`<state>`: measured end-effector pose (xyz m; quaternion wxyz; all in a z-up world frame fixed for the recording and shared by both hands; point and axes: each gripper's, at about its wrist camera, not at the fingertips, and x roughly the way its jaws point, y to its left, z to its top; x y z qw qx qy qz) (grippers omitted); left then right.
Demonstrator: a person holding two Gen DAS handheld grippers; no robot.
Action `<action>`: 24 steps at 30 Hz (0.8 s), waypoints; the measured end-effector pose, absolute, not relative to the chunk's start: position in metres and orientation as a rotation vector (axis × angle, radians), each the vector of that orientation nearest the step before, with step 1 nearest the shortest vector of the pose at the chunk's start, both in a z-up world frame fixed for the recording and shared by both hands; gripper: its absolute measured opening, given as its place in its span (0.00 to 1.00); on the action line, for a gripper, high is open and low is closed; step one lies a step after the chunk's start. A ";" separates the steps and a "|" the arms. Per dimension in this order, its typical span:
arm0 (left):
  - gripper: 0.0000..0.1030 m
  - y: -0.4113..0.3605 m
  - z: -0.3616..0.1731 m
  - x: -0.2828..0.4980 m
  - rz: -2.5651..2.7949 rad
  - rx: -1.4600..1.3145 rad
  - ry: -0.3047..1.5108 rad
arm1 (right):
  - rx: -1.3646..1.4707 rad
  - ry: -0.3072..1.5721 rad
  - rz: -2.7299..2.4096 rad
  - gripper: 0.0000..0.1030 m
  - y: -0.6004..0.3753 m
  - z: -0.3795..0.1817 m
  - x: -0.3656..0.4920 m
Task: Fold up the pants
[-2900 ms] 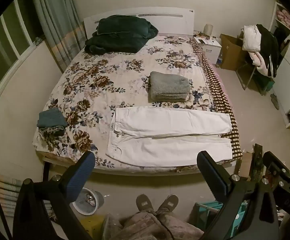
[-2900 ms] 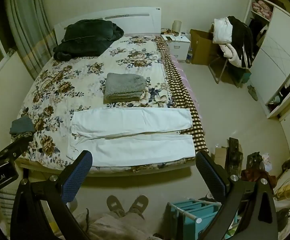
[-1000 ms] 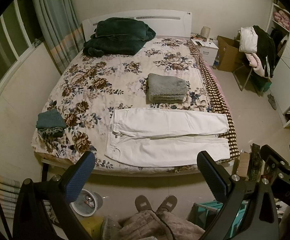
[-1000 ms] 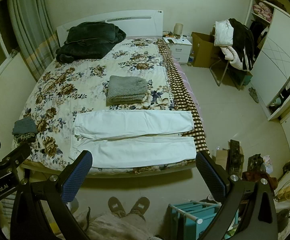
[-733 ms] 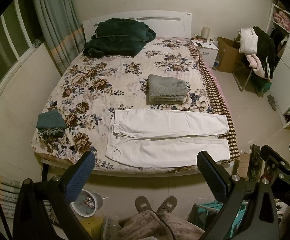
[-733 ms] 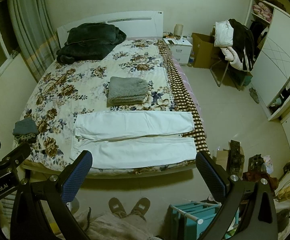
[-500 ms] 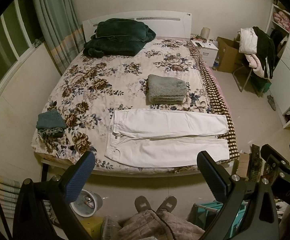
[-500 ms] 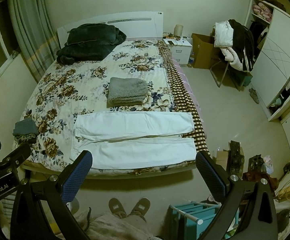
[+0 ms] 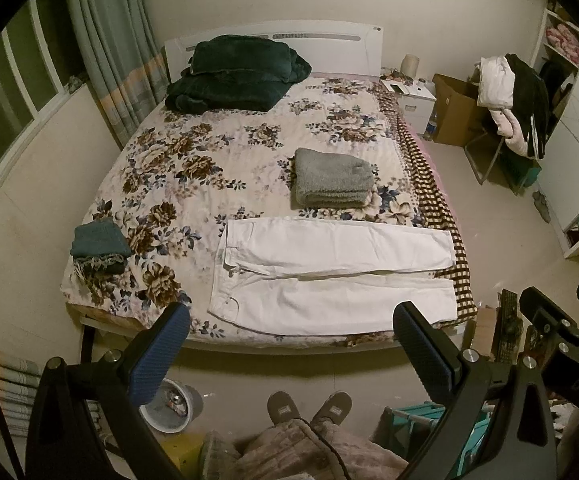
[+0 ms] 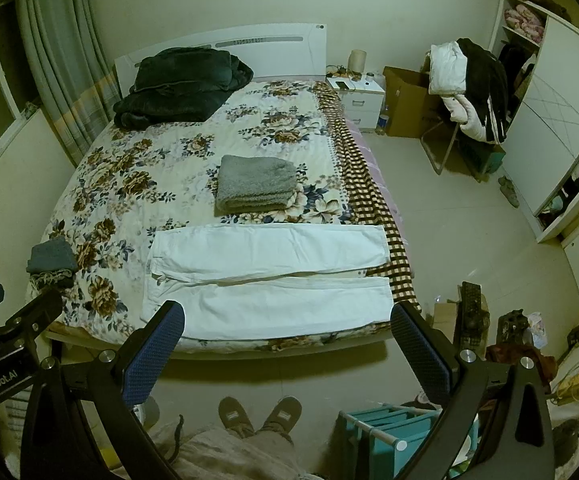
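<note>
A pair of white pants [image 9: 329, 276] lies spread flat across the near end of a bed [image 9: 193, 168] covered in a floral quilt, the waistband toward the left and the two legs running side by side to the right, their hems reaching the checked blanket [image 9: 433, 200] that edges the bed's right side. The legs lie slightly apart, and the near leg sits close to the foot edge of the mattress. Just beyond the pants rests a folded grey towel [image 9: 331, 178], not touching them. A small folded teal cloth [image 9: 97, 242] sits near the left foot corner of the bed, well apart from the pants, and a heap of dark green bedding [image 9: 237, 74] is piled against the white headboard [image 9: 329, 42]. The left gripper [image 9: 285, 348] is held above the floor in front of the bed, its jaws spread wide with nothing between them; the right gripper [image 10: 287, 346] hangs likewise before the foot of the bed, jaws wide apart and holding nothing. Neither touches the pants. A person's slippered feet [image 10: 261, 414] stand on the pale floor below the grippers. To the right, a chair [image 10: 461, 120] draped with clothes stands by a white wardrobe [image 10: 549, 120], and a turquoise rack [image 10: 385, 426] is near the feet.
</note>
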<state>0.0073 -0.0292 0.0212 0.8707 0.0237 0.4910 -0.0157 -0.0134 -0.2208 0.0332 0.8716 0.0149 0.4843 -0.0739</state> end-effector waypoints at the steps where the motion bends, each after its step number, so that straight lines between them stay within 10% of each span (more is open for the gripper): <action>1: 1.00 -0.032 0.023 0.009 -0.032 0.050 1.029 | 0.032 1.012 -0.154 1.00 -0.221 0.033 -0.014; 24: 1.00 -0.015 -0.120 0.181 -0.003 0.091 1.114 | 0.019 1.068 -0.253 1.00 -0.227 -0.121 0.163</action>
